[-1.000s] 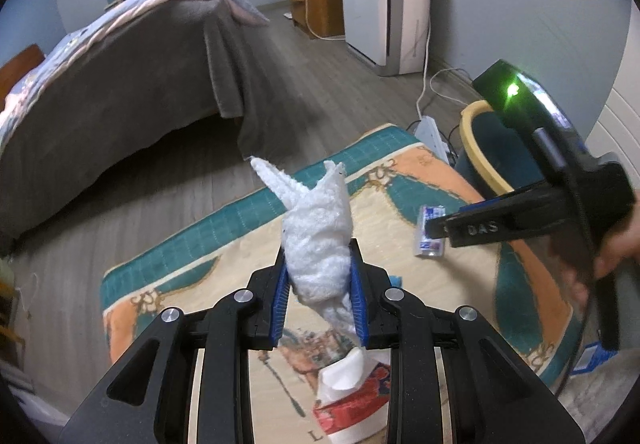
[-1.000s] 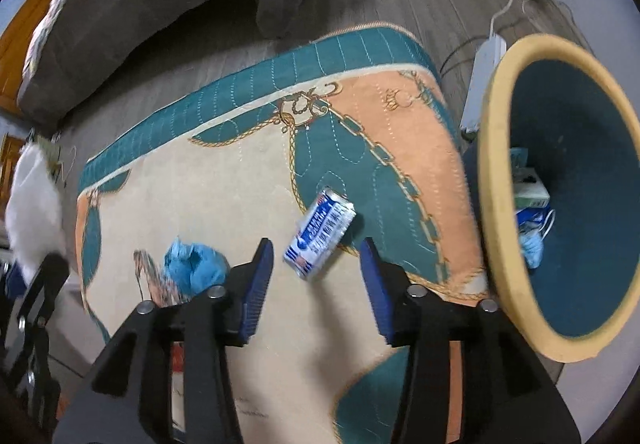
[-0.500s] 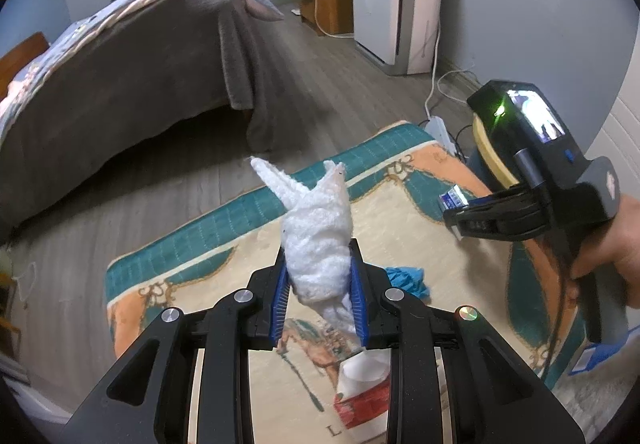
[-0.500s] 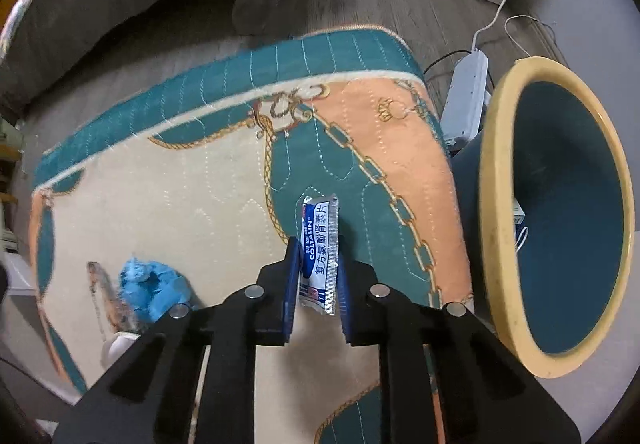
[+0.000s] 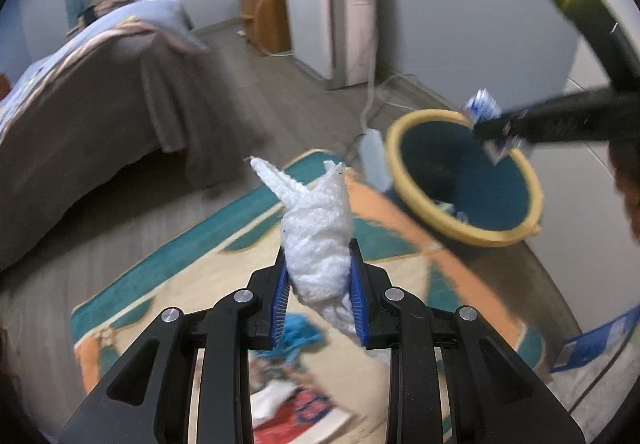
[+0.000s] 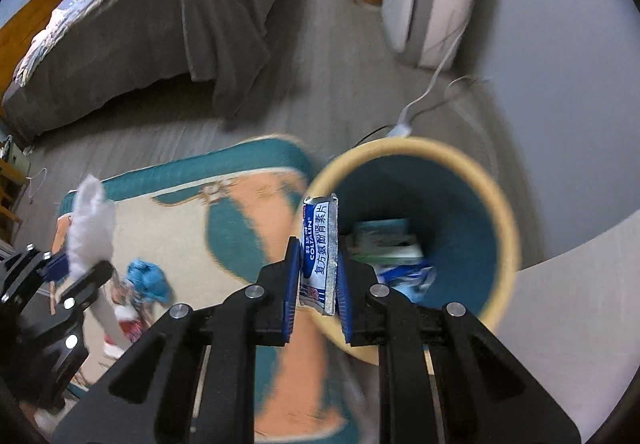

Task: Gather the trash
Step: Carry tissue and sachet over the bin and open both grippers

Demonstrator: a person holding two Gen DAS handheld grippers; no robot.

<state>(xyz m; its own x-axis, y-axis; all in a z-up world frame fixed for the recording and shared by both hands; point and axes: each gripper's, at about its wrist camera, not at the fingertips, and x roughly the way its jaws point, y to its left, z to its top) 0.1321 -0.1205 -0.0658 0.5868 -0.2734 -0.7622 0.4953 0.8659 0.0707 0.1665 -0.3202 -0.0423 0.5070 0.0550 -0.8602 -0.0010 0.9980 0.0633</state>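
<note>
We are seeing the left gripper [image 5: 319,290] clenching a wad of white tissue [image 5: 318,244], pads pressing both its sides, the wad sticking up above the fingers. The right gripper [image 6: 318,292] is grasping a blue-and-white sachet [image 6: 319,250] upright between its pads, over the near rim of the trash bin [image 6: 506,228]. Below the left gripper, a crumpled blue scrap [image 5: 298,330] and a red-and-white tissue pack [image 5: 296,410] are lying on the patterned rug [image 5: 192,304]. The bin is standing at the rug's far corner, already holding some packaging. Just beyond it a power strip [image 5: 374,152] is lying on the wood floor. Farther back we are noting a bed [image 5: 92,92] and a white appliance [image 5: 330,12].
</note>
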